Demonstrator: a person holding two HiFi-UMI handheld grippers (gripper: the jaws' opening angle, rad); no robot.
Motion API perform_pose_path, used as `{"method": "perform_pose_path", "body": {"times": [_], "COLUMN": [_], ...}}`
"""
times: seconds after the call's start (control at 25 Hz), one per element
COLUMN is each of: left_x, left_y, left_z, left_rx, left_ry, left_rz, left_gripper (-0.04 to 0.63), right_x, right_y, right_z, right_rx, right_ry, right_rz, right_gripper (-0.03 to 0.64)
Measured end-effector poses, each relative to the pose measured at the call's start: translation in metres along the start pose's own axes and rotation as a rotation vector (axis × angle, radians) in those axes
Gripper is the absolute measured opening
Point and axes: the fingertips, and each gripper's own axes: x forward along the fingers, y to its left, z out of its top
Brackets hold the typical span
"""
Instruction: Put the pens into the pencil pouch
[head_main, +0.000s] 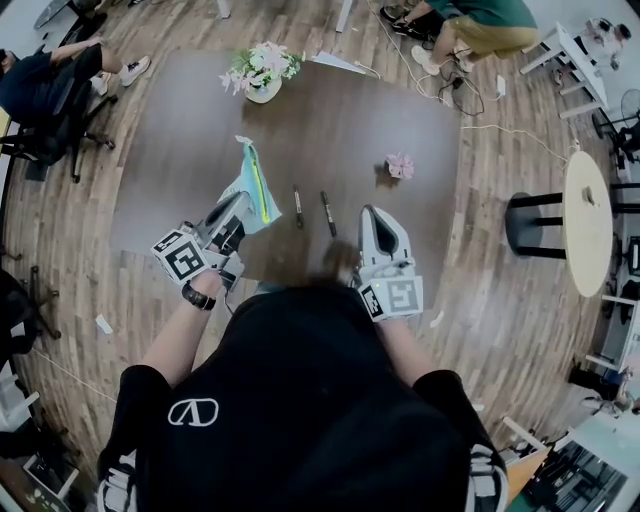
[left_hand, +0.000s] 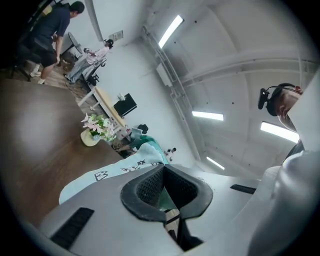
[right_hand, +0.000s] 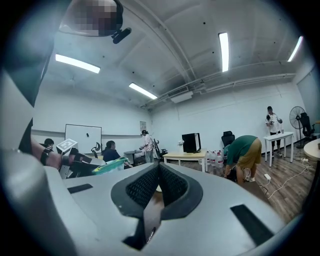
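A light blue pencil pouch with a yellow-green zip hangs lifted over the dark table. My left gripper is shut on its near end. In the left gripper view the pouch's printed fabric runs out past the closed jaws of the left gripper. Two dark pens lie side by side on the table, just right of the pouch. My right gripper hovers right of the pens, shut and holding nothing. In its own view the right gripper points level, with the pouch off to its left.
A vase of flowers stands at the table's far edge and a small pink flower sits to the right. A round white table and a black stool stand at the right. People sit and stand around the room.
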Motion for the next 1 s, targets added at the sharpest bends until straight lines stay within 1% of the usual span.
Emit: {"method": "perform_pose_path", "body": {"times": [0.12, 0.28, 0.36, 0.4, 0.44, 0.48, 0.52, 0.6, 0.68, 0.8, 0.88, 1.0], "left_x": [0.0, 0.003, 0.005, 0.006, 0.006, 0.006, 0.005, 0.005, 0.004, 0.003, 0.003, -0.002], "left_y": [-0.011, -0.024, -0.029, -0.031, -0.032, -0.033, -0.033, -0.031, -0.031, -0.03, -0.031, -0.03], "left_z": [0.003, 0.004, 0.002, 0.002, 0.0, -0.001, -0.002, -0.005, -0.009, -0.015, -0.016, -0.02], "left_rx": [-0.014, -0.013, -0.005, -0.004, -0.004, -0.003, -0.002, -0.005, -0.008, -0.011, -0.013, -0.019], "left_ry": [-0.036, -0.054, -0.051, -0.049, -0.046, -0.044, -0.042, -0.04, -0.036, -0.029, -0.031, -0.035], "left_rz": [-0.02, -0.046, -0.056, -0.06, -0.062, -0.061, -0.059, -0.053, -0.049, -0.042, -0.038, -0.026], "left_gripper": [0.005, 0.005, 0.005, 0.005, 0.005, 0.005, 0.005, 0.005, 0.005, 0.005, 0.005, 0.005], "right_x": [0.003, 0.005, 0.005, 0.005, 0.005, 0.005, 0.005, 0.009, 0.014, 0.03, 0.047, 0.074], "right_y": [0.001, 0.002, 0.004, 0.005, 0.006, 0.006, 0.005, 0.0, -0.006, -0.021, -0.03, -0.034], "right_z": [0.0, 0.0, 0.005, 0.012, 0.02, 0.027, 0.031, 0.033, 0.027, 0.001, -0.028, -0.086], "right_rx": [-0.002, -0.002, -0.006, -0.014, -0.025, -0.038, -0.054, -0.079, -0.086, -0.083, -0.071, -0.044], "right_ry": [-0.004, -0.001, -0.023, -0.055, -0.094, -0.128, -0.147, -0.144, -0.103, 0.022, 0.146, 0.361], "right_rz": [0.008, 0.026, 0.038, 0.041, 0.039, 0.032, 0.023, 0.005, -0.005, -0.032, -0.039, -0.011], "right_gripper": [-0.002, -0.002, -0.002, -0.001, 0.129, 0.33, 0.334, 0.333, 0.333, 0.327, 0.321, 0.317]}}
